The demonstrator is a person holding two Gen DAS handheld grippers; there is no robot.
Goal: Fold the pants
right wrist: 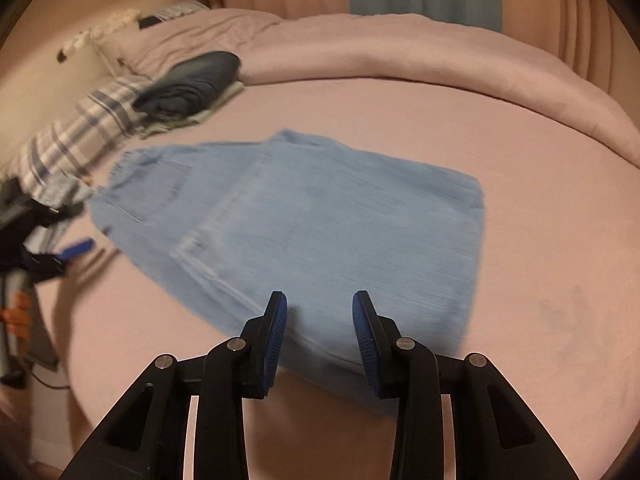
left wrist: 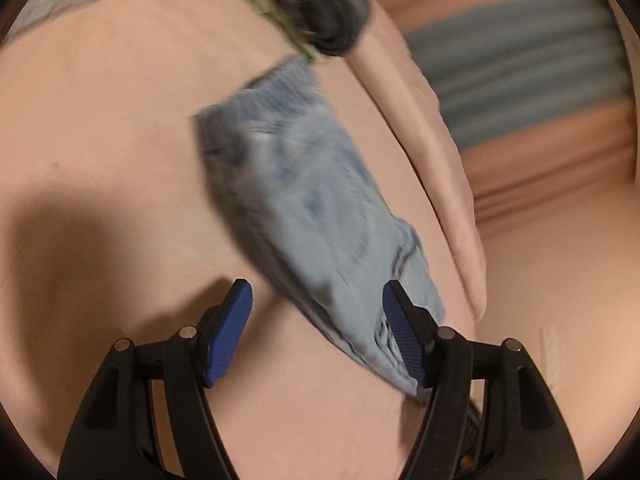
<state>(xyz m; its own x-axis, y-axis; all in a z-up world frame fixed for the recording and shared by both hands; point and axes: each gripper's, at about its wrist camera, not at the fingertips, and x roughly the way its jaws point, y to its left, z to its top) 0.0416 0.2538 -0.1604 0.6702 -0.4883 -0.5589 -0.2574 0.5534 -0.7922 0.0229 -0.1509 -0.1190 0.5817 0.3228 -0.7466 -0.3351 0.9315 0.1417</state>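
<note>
Denim pants, pale blue and apparently already doubled into a broad panel, lie mid-frame on a pink bed in the right wrist view, elastic waistband toward the left, a seam running diagonally down the middle. Both claws hang released and empty: the right claw over the cloth's near edge at lower centre, the left claw at the bottom of its own blurred view, one pad against the fabric. The next fold will likely go best if each claw pinches a corner of the same edge through every layer, lifts evenly and lays edge on edge.
</note>
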